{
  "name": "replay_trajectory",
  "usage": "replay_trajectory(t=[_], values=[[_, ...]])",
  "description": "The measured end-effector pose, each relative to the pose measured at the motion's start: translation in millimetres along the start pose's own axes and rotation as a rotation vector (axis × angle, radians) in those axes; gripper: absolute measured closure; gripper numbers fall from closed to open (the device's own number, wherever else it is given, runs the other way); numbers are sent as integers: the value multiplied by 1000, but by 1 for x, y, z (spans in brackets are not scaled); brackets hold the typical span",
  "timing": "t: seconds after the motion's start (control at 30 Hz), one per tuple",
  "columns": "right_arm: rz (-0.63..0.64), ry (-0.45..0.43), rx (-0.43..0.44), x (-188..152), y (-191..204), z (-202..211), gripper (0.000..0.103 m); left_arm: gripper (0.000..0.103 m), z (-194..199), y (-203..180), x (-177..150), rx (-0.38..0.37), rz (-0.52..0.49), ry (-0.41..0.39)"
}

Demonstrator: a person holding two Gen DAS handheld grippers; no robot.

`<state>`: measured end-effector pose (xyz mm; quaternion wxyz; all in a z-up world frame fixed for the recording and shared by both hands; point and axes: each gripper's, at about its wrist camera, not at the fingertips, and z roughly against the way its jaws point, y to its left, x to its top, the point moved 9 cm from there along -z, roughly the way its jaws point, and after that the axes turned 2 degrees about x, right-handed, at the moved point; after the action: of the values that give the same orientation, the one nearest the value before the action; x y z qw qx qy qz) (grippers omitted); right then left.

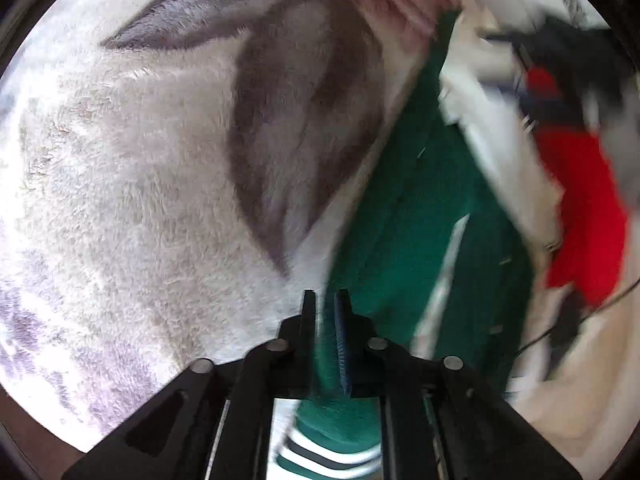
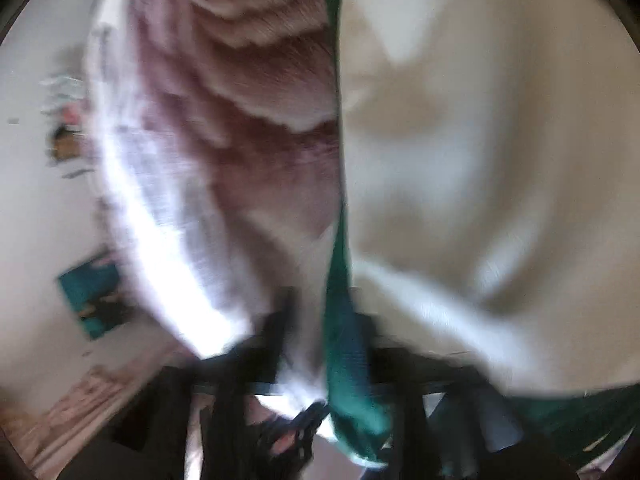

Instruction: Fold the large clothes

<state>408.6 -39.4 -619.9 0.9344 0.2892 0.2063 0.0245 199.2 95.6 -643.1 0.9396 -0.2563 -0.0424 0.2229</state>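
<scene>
A green garment (image 1: 416,216) with white trim and a cream lining hangs stretched in the air. My left gripper (image 1: 326,300) is shut on its green edge, and a striped cuff hangs below the fingers. In the blurred right wrist view, my right gripper (image 2: 320,312) is shut on the same green garment (image 2: 340,320), whose cream inner side (image 2: 480,160) fills the right half. The right fingers are largely hidden by cloth and blur.
A fluffy white blanket with grey leaf shapes (image 1: 160,160) covers the surface to the left. A pink-brown fuzzy blanket (image 2: 240,100) lies beyond. A red and dark cloth (image 1: 580,200) shows far right. A teal picture (image 2: 92,296) hangs on a white wall.
</scene>
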Motion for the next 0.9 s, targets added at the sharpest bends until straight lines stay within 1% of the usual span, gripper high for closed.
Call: replay_trajectory(t=[0.03,0.07,0.1,0.13,0.17,0.2,0.23,0.27,0.3,0.33,0.4,0.5,0.53,0.6,0.67,0.7,0.77,0.8,0.83,0.87,0.9], values=[[6,-25,4,-7,-4,16,40,84,4,-2,2,-26,-2,-4],[11,-47,3,-15,-10,31,40,66,6,-3,4,-43,-8,-5],[2,-64,-7,-28,-23,45,40,42,5,-5,4,-59,-19,4],[-20,-76,-23,-40,-36,52,40,38,1,-7,3,-67,-27,16],[-54,-75,-39,-58,-56,57,40,38,-5,-11,0,-80,-43,37],[-81,-68,-45,-73,-71,58,40,38,-14,-13,-3,-70,-63,63],[-108,-71,-47,-87,-86,61,40,40,-21,-16,-4,-36,-86,78],[-138,-80,-42,-103,-100,61,40,63,-29,-18,-3,15,-124,70],[-181,-94,-23,-122,-120,63,40,98,-34,-18,-6,68,-160,64],[-229,-115,-5,-141,-139,63,40,99,-41,-21,-9,103,-179,71],[-317,-162,0,-171,-174,64,39,100,-41,-19,-3,132,-185,28],[-449,-223,-28,-215,-226,61,39,100,-41,-13,1,94,-151,32],[-490,-233,-29,-226,-245,57,39,100,-40,-15,-1,93,-158,37],[-566,-244,-16,-242,-269,46,39,100,-34,-18,-1,112,-198,48],[-580,-259,22,-244,-275,39,39,100,-28,-19,0,116,-214,52],[-561,-278,52,-239,-272,36,39,99,-29,-20,4,119,-215,53],[-495,-298,110,-225,-257,31,39,100,-22,-3,1,137,-219,54],[-462,-299,96,-217,-253,30,40,100,-20,1,2,152,-222,50],[-422,-292,50,-211,-252,25,40,100,-20,8,2,151,-221,50],[-396,-282,-16,-208,-257,20,40,100,-19,9,2,154,-215,52],[-396,-274,-134,-207,-270,16,41,100,-17,10,4,162,-215,46]])
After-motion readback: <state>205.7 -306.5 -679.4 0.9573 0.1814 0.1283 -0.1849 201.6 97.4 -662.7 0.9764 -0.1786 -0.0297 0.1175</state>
